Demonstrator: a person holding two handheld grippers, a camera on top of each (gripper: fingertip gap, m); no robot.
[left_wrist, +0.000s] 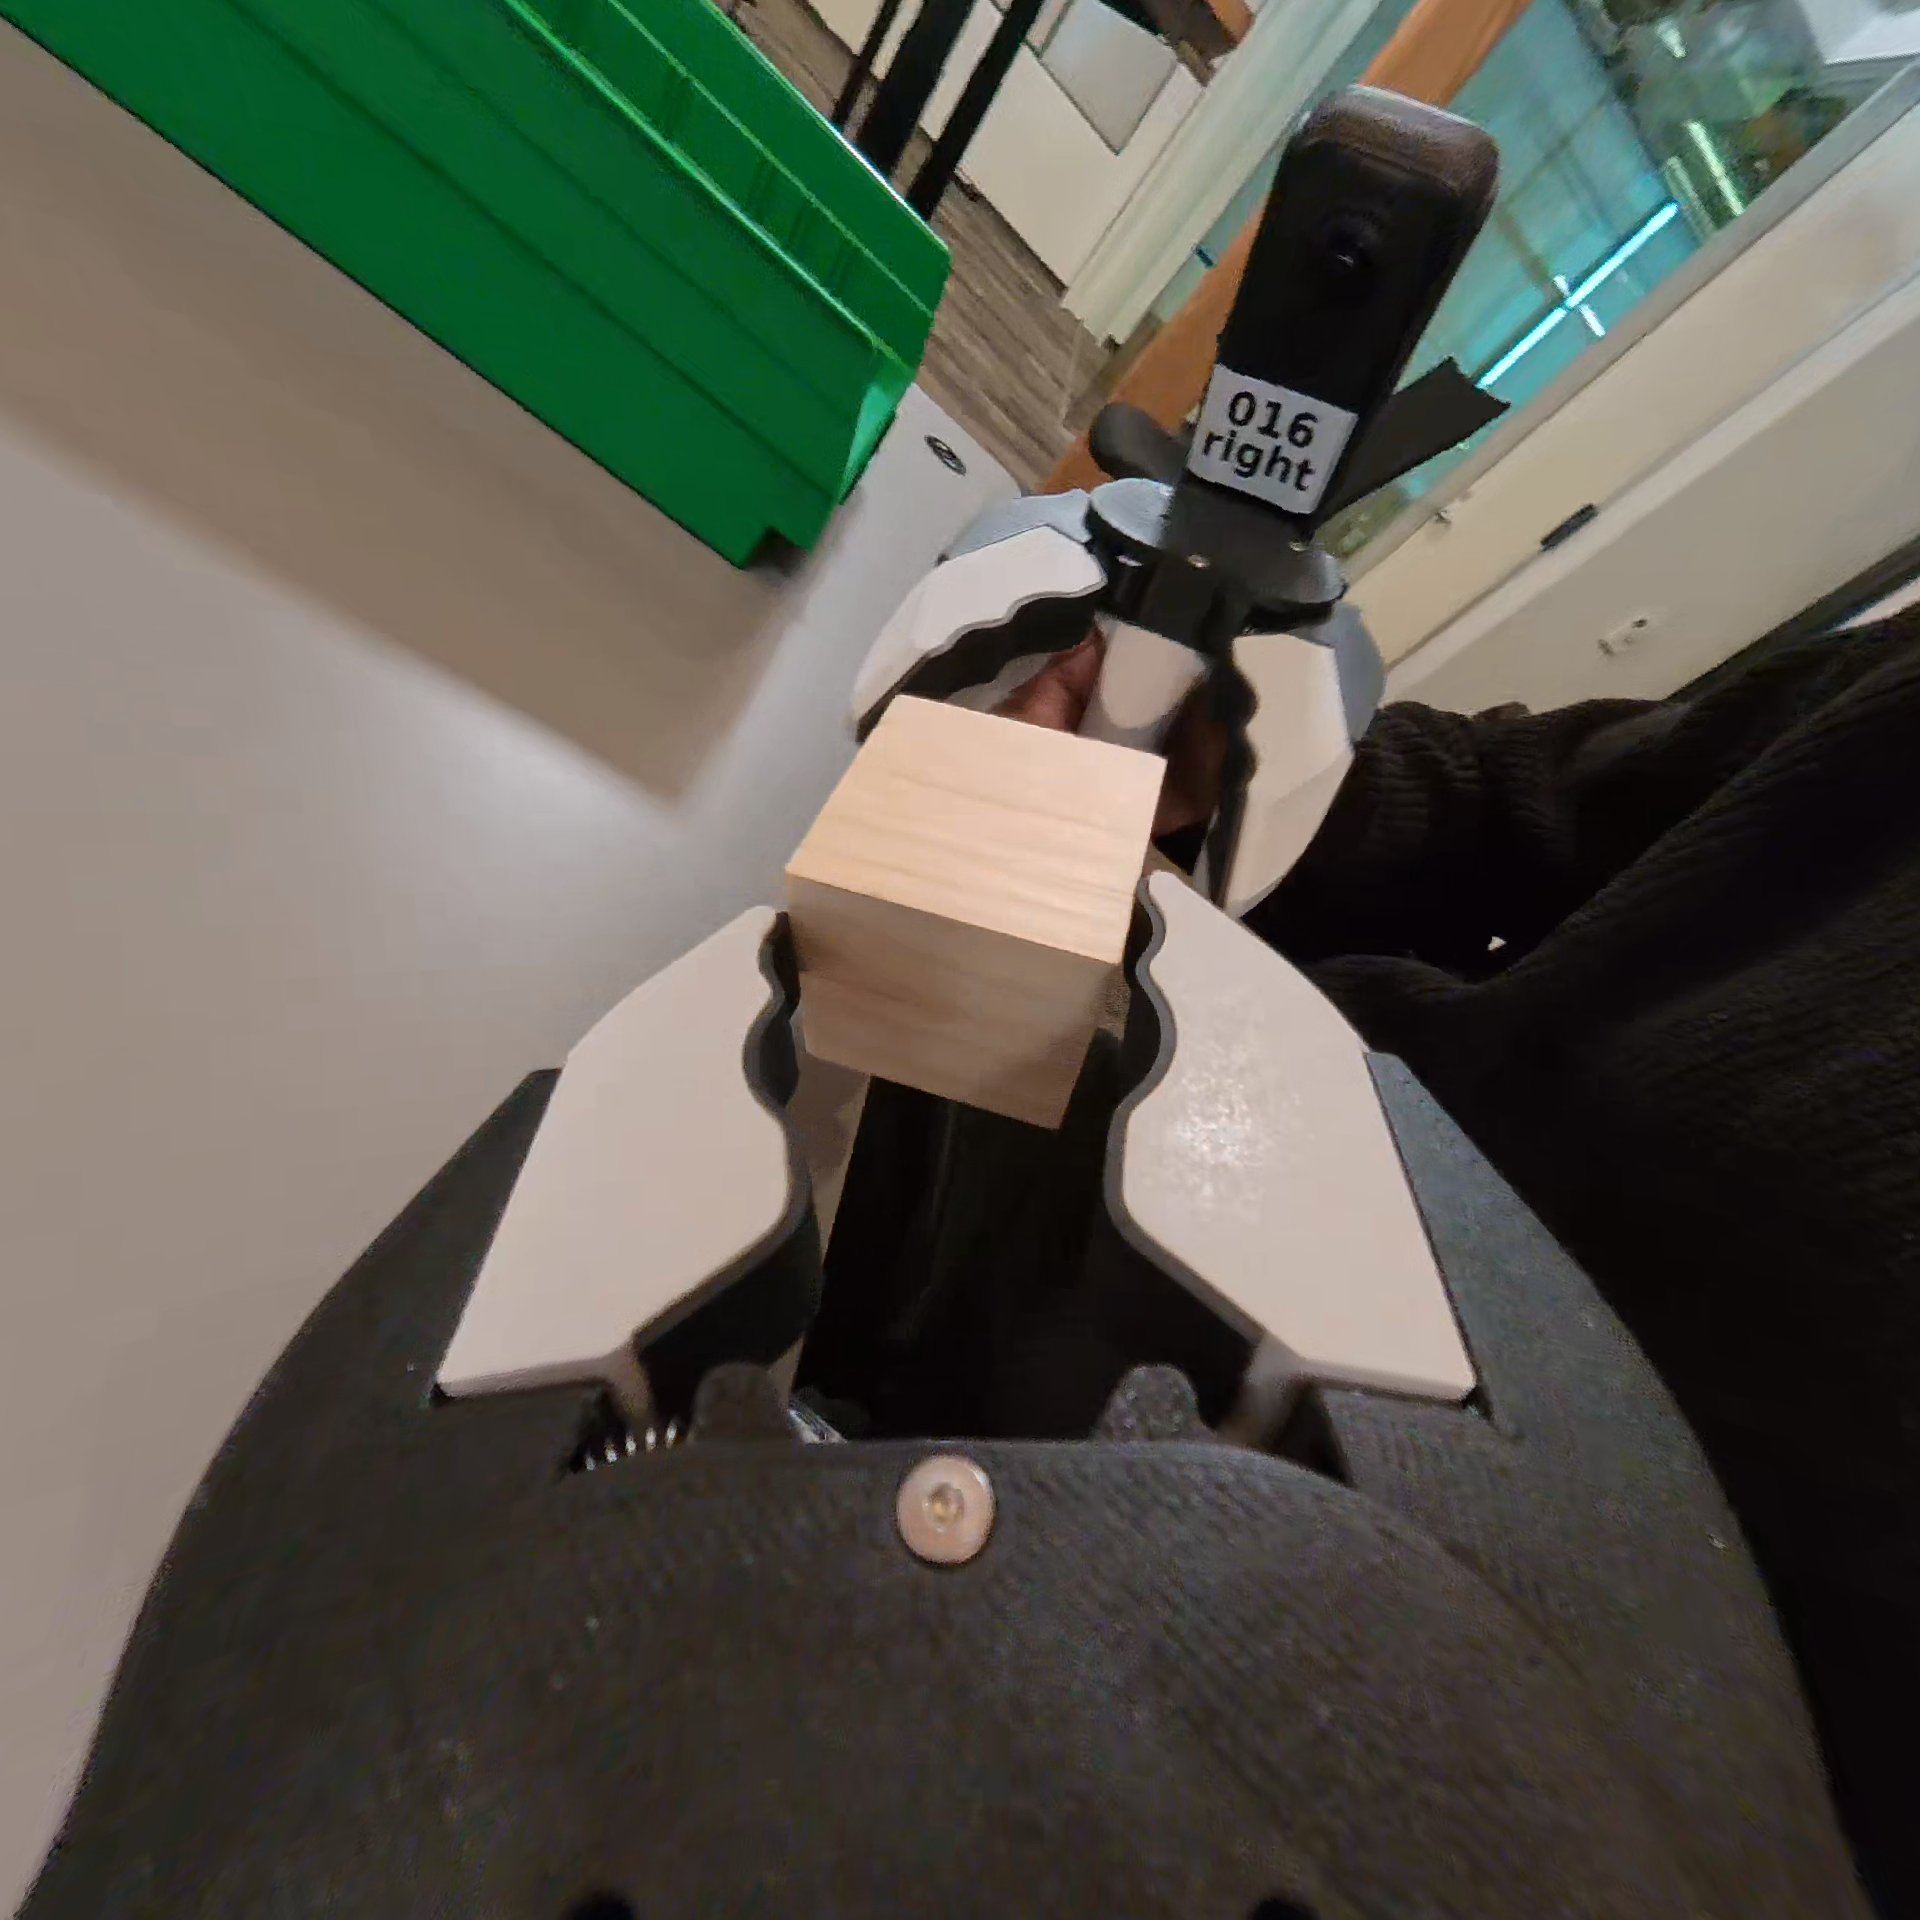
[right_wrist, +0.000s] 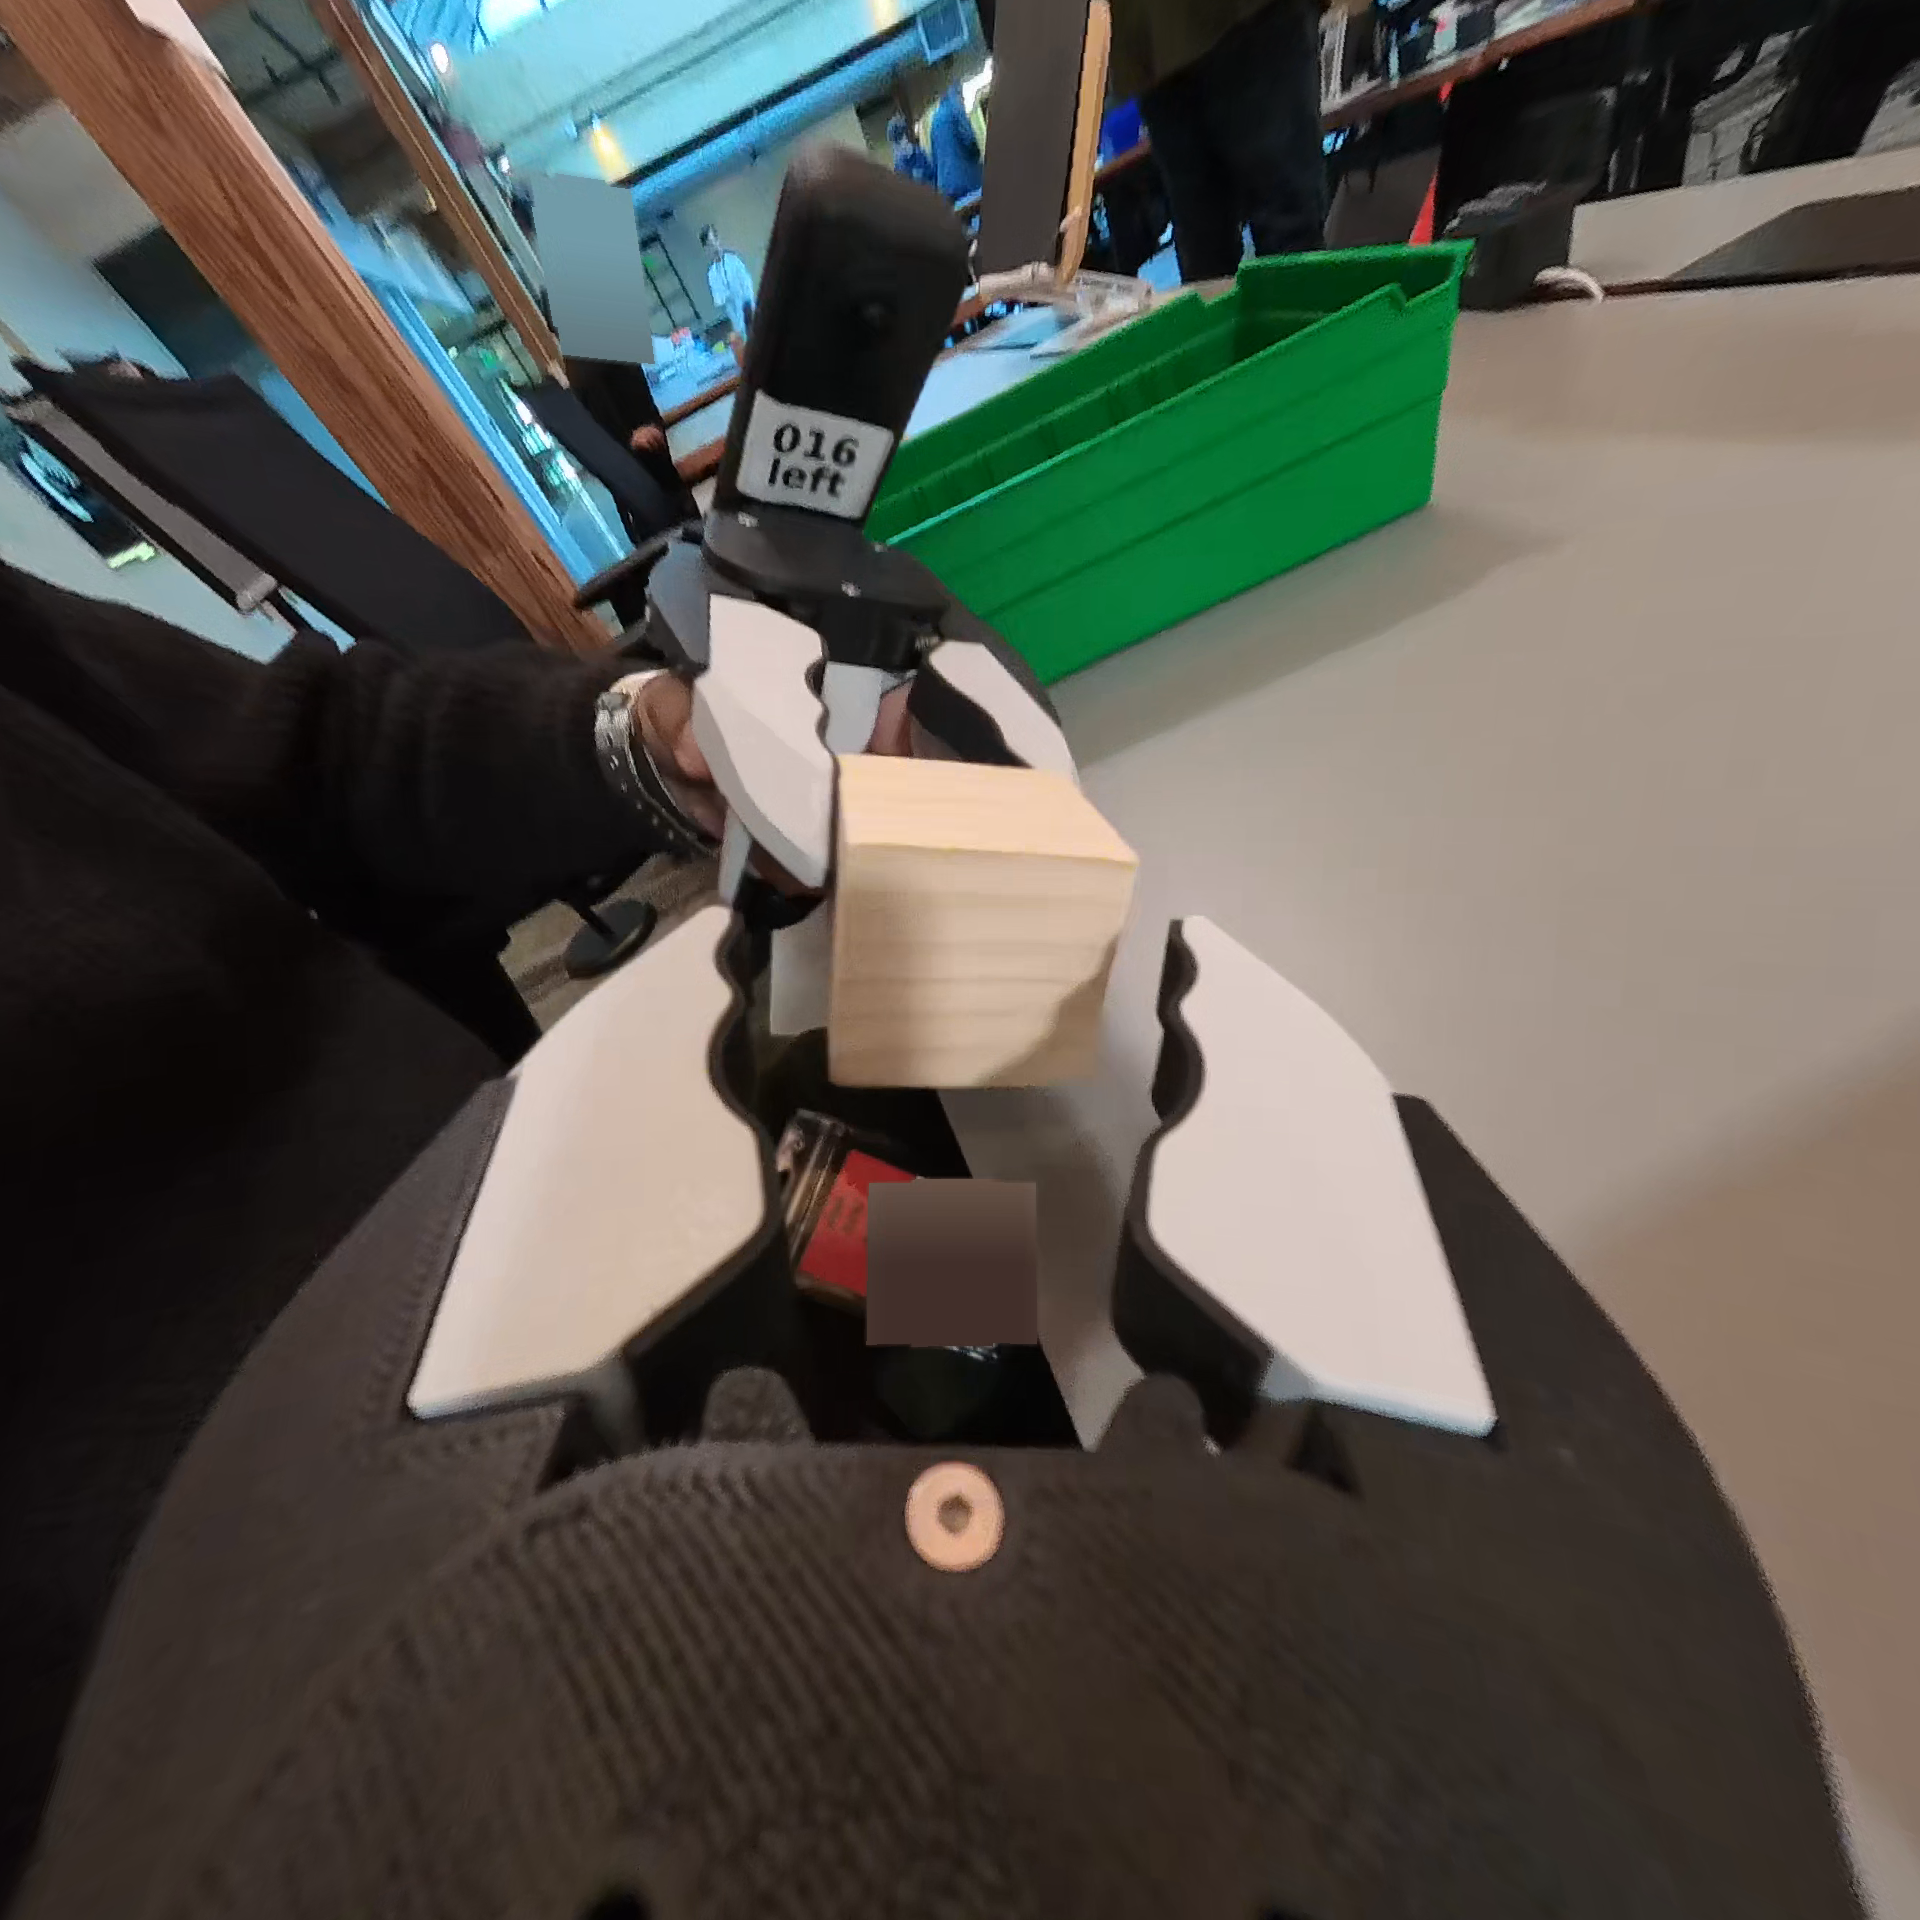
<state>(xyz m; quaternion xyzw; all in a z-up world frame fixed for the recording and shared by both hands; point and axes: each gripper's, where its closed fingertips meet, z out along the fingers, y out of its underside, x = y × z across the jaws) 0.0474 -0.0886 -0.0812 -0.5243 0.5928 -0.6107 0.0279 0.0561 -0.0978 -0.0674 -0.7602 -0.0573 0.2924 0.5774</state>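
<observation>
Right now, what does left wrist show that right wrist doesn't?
Left wrist only: the left claw shut on the wooden block, seen from behind, with the right claw open beyond it.
Right wrist only: a wristwatch, a red item below, people in the background.
Both: the block, the green bin, the grey table.

The pale wooden cube (left_wrist: 961, 940) sits between the left gripper (left_wrist: 961, 925) fingertips. The right gripper (right_wrist: 951, 982) faces it, just beyond. A green plastic bin (right_wrist: 1174, 457) rests on the grey table (right_wrist: 1558, 831) behind them.
</observation>
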